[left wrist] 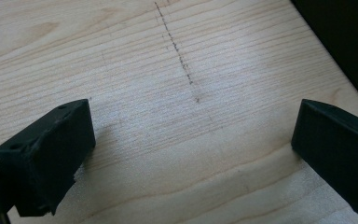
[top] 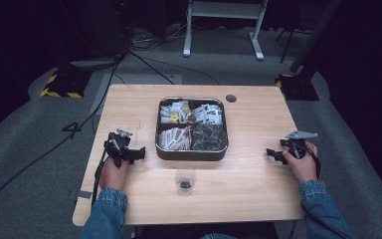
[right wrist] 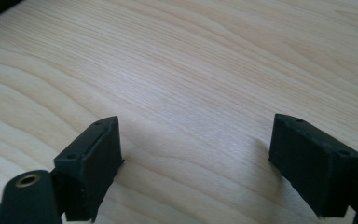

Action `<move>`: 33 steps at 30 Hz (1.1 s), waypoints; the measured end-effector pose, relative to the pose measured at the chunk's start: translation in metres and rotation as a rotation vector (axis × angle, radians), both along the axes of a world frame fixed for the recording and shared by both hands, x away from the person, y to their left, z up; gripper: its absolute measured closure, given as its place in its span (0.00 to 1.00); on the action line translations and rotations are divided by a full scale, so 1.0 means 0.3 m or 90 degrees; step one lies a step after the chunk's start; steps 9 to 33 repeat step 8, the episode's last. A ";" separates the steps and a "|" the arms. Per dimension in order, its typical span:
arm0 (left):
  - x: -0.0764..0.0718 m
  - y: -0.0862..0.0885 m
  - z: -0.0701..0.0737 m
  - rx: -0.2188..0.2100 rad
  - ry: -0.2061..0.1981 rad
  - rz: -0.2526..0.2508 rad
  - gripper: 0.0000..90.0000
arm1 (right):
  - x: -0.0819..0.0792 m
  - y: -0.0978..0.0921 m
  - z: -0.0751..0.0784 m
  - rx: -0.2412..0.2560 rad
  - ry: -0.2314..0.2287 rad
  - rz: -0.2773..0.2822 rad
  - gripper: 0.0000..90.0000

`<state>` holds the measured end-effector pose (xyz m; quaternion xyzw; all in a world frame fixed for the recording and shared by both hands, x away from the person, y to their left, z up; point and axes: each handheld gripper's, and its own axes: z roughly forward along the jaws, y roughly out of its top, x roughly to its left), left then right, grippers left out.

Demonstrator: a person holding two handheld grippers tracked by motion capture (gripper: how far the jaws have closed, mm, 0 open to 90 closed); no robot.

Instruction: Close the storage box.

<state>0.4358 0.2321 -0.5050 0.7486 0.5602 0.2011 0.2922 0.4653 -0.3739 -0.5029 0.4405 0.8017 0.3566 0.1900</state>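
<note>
A square metal tin (top: 191, 153) with four compartments of paper sachets and dark packets sits at the table's middle. In front of it stands a small clear cup (top: 185, 181) with something dark inside. My left gripper (top: 140, 153) rests on the table left of the tin, pointing right, open with nothing between its jaws (left wrist: 193, 149). My right gripper (top: 272, 154) rests near the table's right edge, pointing left, also open over bare wood (right wrist: 196, 149).
The wooden table (top: 258, 189) has a round cable hole (top: 231, 98) at the back right and a faint dotted pencil line (left wrist: 177, 46) near the left gripper. Cables run over the grey floor to the left, and a white desk frame (top: 224, 30) stands beyond.
</note>
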 end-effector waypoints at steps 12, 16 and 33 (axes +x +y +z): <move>0.000 0.000 0.000 -0.001 0.001 0.000 0.00 | 0.005 0.000 -0.002 -0.007 0.000 -0.004 0.16; 0.000 0.000 0.000 -0.001 0.001 0.000 0.00 | 0.005 0.000 -0.002 -0.007 0.000 -0.004 0.16; 0.000 0.000 0.000 -0.001 0.001 0.000 0.00 | 0.005 0.000 -0.002 -0.007 0.000 -0.004 0.16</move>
